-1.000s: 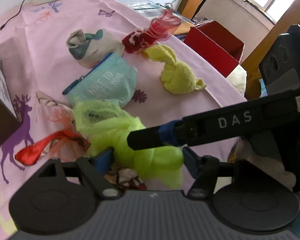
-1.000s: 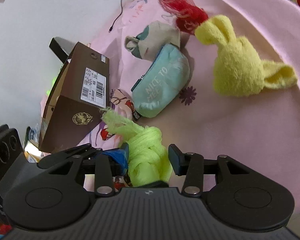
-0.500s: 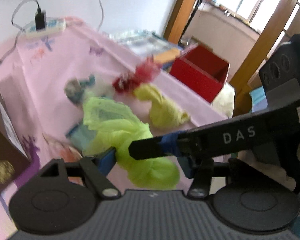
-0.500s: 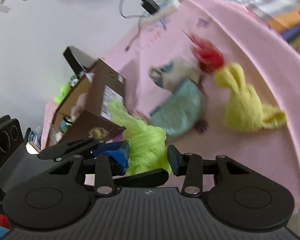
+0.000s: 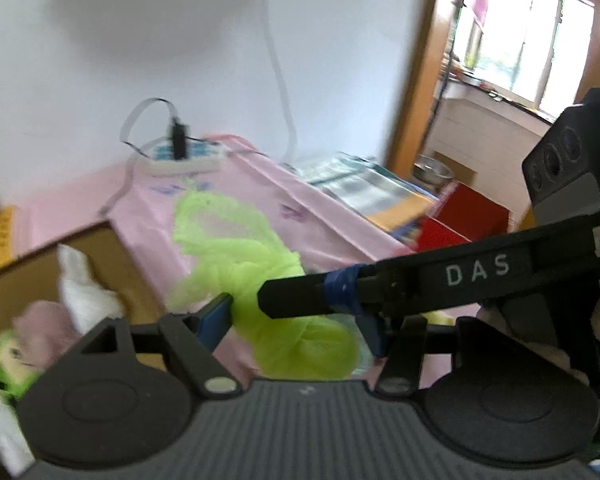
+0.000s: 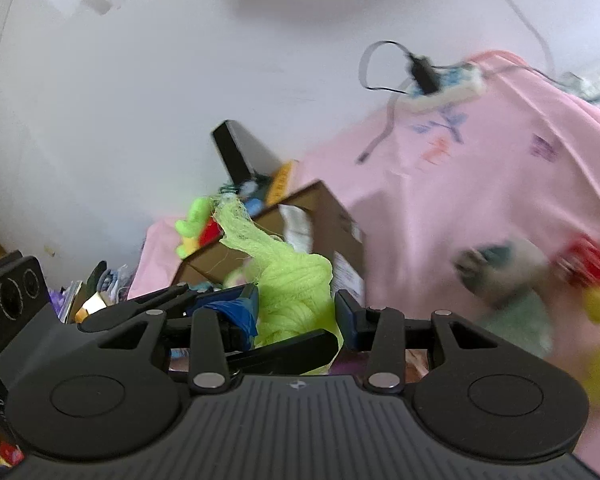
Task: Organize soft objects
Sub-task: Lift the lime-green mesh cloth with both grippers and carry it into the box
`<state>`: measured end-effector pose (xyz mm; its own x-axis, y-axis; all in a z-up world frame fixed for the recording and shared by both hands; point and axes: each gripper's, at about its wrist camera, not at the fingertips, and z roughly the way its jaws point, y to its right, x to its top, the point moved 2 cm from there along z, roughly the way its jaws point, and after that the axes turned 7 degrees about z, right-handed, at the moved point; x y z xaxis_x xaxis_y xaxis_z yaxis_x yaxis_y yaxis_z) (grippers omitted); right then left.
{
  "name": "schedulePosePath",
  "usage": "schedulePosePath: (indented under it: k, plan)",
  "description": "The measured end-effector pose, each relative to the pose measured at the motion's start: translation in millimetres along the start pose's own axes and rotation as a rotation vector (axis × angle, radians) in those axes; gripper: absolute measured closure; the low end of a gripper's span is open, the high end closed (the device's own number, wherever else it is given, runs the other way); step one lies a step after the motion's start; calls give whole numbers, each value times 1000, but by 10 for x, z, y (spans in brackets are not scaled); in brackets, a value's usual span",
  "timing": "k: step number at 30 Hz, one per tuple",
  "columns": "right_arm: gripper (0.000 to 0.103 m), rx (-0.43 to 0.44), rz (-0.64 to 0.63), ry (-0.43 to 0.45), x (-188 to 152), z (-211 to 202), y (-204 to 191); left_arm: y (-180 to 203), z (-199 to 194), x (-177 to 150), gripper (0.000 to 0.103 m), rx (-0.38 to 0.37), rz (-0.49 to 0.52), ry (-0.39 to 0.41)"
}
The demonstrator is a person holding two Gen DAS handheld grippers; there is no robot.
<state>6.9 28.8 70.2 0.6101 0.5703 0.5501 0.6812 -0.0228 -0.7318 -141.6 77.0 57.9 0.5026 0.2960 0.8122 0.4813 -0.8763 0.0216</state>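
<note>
A knotted neon green cloth point(image 5: 260, 268) is held up in the air by both grippers. My left gripper point(image 5: 300, 320) is shut on its lower knot, and my right gripper point(image 6: 296, 312) is shut on the same green cloth point(image 6: 292, 292) from the other side. The right gripper's finger point(image 5: 420, 284) crosses the left wrist view. An open brown cardboard box point(image 5: 112, 256) with soft toys in it lies below and to the left; it also shows in the right wrist view point(image 6: 332, 216). Other soft things point(image 6: 528, 280) lie blurred on the pink tablecloth point(image 6: 480, 184).
A white power strip point(image 5: 184, 160) with a black plug sits at the table's far end by the wall. A red box point(image 5: 460, 216) and stacked papers point(image 5: 360, 188) stand off the table's right edge. Clutter point(image 6: 100, 288) lies left of the cardboard box.
Both grippers have lifted the green cloth off the table and swung it up and left toward the cardboard box. The other soft things have dropped out of the left wrist view.
</note>
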Motion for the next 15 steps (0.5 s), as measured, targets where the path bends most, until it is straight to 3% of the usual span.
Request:
schedulePosePath:
  k: [5, 15]
  plan:
    - [77, 10, -77, -7, 101, 394, -288, -413, -81, -18, 46, 64, -30, 13]
    - [78, -86, -141, -22, 103, 1027, -421, -1107, 212, -160, 46, 68, -103, -54]
